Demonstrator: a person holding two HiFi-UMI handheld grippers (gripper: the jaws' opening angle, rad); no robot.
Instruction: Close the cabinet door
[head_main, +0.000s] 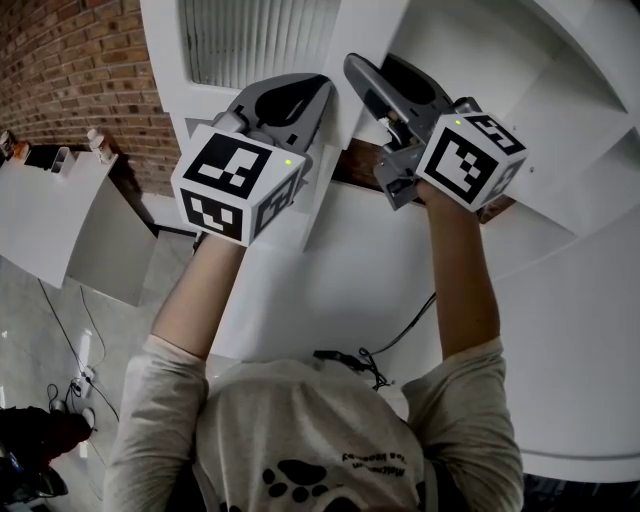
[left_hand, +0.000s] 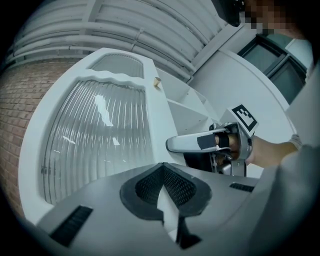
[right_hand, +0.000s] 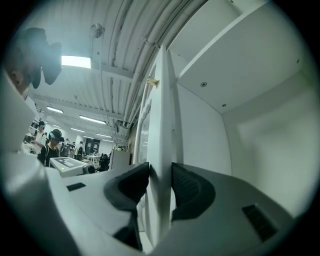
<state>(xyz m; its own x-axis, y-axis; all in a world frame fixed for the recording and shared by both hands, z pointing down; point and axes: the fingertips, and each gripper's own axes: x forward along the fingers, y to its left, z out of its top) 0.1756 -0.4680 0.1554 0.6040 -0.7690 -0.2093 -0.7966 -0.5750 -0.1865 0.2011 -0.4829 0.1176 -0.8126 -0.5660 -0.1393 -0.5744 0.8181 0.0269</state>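
The white cabinet door (head_main: 262, 42) has a ribbed glass pane (left_hand: 100, 135) and stands ajar from the cabinet (head_main: 560, 130). A small knob (left_hand: 156, 82) sits near its free edge. My right gripper (right_hand: 161, 175) straddles that edge (right_hand: 162, 120). Its pads lie close on either side without clamping, so it is open. It also shows in the left gripper view, as the right gripper (left_hand: 171, 145) at the door's edge. My left gripper (left_hand: 162, 170) is in front of the glass pane with its pads meeting, shut on nothing. In the head view, the left gripper (head_main: 305, 95) and right gripper (head_main: 362, 72) are side by side.
White shelves (left_hand: 192, 117) and the cabinet's inner wall (right_hand: 250, 130) lie right of the door. A brick wall (head_main: 80, 70) and a low white unit (head_main: 60, 220) are at the left, with cables (head_main: 85, 360) on the floor. People (right_hand: 50, 142) stand far behind.
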